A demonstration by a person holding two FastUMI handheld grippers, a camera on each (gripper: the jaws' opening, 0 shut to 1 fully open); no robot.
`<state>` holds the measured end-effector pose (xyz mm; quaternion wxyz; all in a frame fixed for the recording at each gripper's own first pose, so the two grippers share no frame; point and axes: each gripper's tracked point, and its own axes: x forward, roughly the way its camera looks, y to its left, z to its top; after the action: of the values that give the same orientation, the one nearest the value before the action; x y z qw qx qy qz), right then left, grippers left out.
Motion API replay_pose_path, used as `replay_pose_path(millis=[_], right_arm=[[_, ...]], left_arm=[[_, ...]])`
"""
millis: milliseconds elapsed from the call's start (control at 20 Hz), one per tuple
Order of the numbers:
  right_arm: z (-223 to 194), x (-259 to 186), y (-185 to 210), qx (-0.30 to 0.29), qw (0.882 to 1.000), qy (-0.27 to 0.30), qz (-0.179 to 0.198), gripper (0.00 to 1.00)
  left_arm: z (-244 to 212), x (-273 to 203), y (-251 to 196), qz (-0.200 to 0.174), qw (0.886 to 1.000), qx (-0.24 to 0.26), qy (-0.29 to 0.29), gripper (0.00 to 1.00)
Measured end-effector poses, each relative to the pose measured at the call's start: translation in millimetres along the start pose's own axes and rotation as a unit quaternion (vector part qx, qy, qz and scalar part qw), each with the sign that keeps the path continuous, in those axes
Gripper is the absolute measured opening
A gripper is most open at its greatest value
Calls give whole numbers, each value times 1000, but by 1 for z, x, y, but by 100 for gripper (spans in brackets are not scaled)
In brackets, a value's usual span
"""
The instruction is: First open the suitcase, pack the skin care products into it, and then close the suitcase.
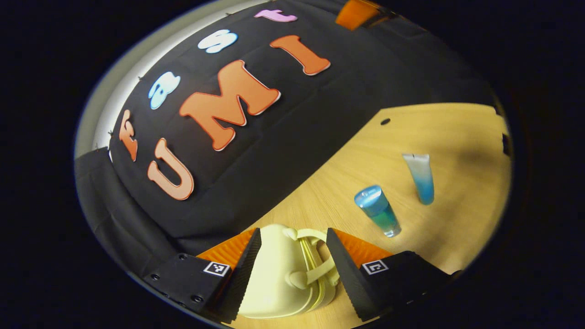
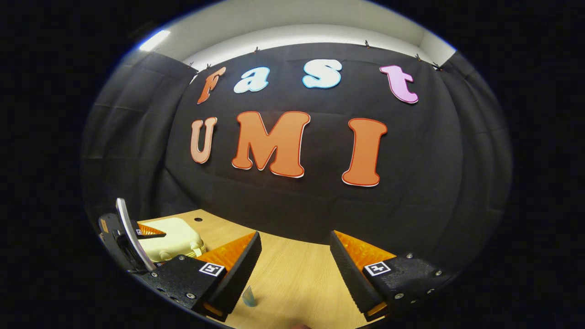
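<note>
At the bottom centre of the left gripper view sits the suitcase (image 1: pixel 274 274), a small cream hard-shell case, shut, lying on the wooden table (image 1: pixel 457 137). The left gripper (image 1: pixel 292 269) straddles it with jaws spread wide, one finger on each side; whether either finger touches the shell I cannot tell. The case's handle (image 1: pixel 315 269) and the seam between its halves face the right finger.

To the right of centre in that view lie two tubes: a blue bottle (image 1: pixel 378 210) near the case and a blue-tipped tube (image 1: pixel 420 177) farther toward the right edge, the two apart from each other.

In the right gripper view the right gripper (image 2: pixel 295 269) hangs over bare table, jaws spread, nothing between them. The case appears at the lower left there, with the other gripper at it, and a bit of blue tube (image 2: pixel 249 297) shows at the bottom.

The shell looks rigid, smooth and likely slippery and light, so it may skid when pried. The lid's edge at the seam or the handle looks the surest hold. The tubes seem light, soft-walled and prone to roll; pinch them mid-body, gently.
</note>
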<state>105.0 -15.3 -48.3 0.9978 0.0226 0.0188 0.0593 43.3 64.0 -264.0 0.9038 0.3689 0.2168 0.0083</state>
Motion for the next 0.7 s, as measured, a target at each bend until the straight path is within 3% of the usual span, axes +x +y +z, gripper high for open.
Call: replay_pose_path(millis=[150,200,650,700], right_arm=[[-1,1,-9,-1,1000,1,-10,95],[-1,2,-12,-2,1000,1,-13,95],[-7,2,-23,2,1000,0,-19,95],[-5,2,-22,-1,1000,-1,-17,95]], left_arm=[[-30,4,-24,-18,998,55,26,88],[-36,6,-29,-23,997,67,31,80],[-74,27,-48,-30,978,194,69,79],[-75,29,-52,-33,975,205,75,64]])
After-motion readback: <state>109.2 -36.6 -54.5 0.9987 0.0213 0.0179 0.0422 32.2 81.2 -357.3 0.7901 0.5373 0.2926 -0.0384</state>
